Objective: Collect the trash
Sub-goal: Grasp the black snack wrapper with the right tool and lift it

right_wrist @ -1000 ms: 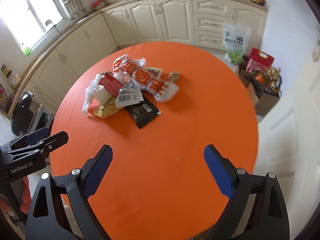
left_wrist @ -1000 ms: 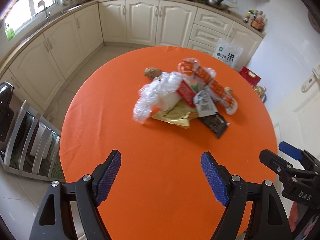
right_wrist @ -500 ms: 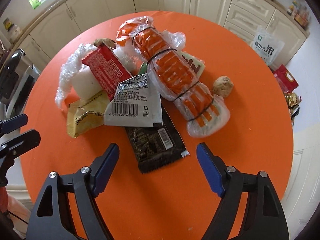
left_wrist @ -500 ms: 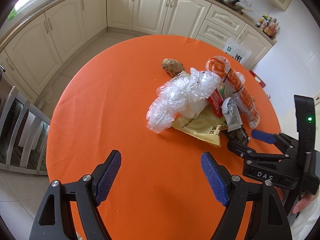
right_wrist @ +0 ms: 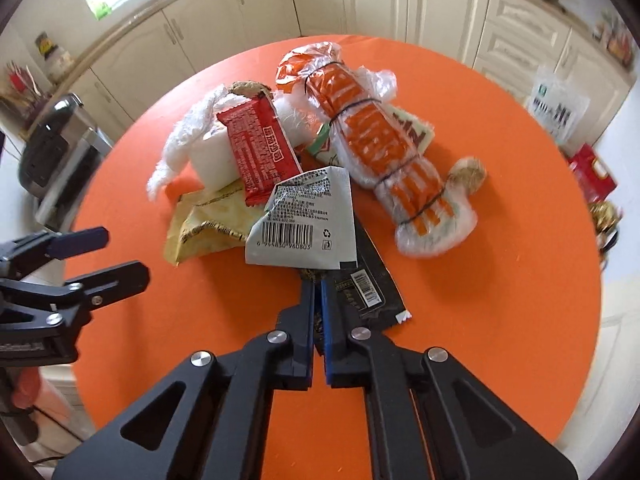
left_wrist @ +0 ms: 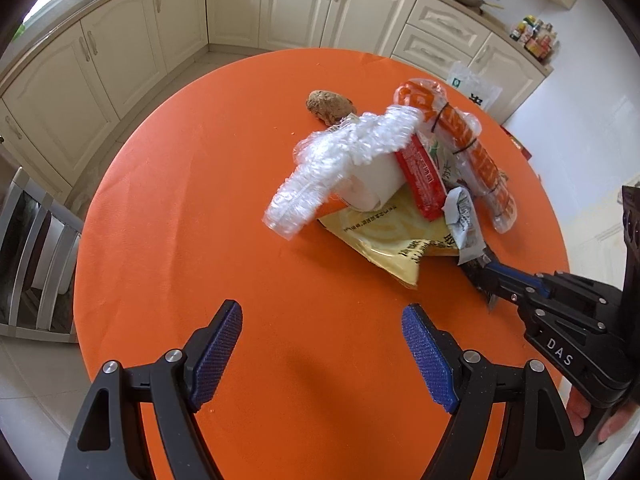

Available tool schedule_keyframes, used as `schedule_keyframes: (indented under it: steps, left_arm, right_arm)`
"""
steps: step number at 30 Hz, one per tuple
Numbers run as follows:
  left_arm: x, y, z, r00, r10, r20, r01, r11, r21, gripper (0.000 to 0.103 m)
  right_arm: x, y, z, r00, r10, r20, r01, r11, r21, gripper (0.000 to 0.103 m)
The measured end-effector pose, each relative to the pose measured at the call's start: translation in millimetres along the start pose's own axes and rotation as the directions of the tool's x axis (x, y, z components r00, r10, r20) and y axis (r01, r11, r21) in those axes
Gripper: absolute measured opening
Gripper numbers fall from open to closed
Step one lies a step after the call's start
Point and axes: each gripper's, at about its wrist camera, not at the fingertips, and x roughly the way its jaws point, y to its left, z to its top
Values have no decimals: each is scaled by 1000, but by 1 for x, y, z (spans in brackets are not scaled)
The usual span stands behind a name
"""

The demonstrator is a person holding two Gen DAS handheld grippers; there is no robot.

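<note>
R gripper clamped on black wrapper at pile's near edge; barcode only in R view. L gripper apart, holds nothing.

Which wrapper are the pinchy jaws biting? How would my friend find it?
Look at the trash heap on the round orange table. At its near edge, the black wrapper pokes out beneath the silver barcode packet, and the right gripper has shut on it. It is the heap's only black piece.

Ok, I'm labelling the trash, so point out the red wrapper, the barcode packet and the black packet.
red wrapper (right_wrist: 258,148), right wrist view, middle of its face.
barcode packet (right_wrist: 308,224), right wrist view, above the barcode.
black packet (right_wrist: 366,290), right wrist view, its label.
</note>
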Motion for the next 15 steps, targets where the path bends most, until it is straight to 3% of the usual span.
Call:
schedule_keyframes:
  steps: [3, 12, 15]
  left_arm:
    - [-6, -9, -5, 1000, -9, 9, 9, 1000, 19, 78]
    - [-23, -23, -23, 1000, -14, 16, 13, 998, 55, 78]
    - [-24, -25, -27, 1000, -21, 8, 21, 998, 57, 78]
  right_arm:
    - [-7, -7, -11, 1000, -11, 0, 11, 999, 39, 1]
    - [-48, -41, -50, 994, 101, 32, -105, 980, 168, 1]
    - [-48, -31, -58, 999, 44, 28, -47, 989, 143, 1]
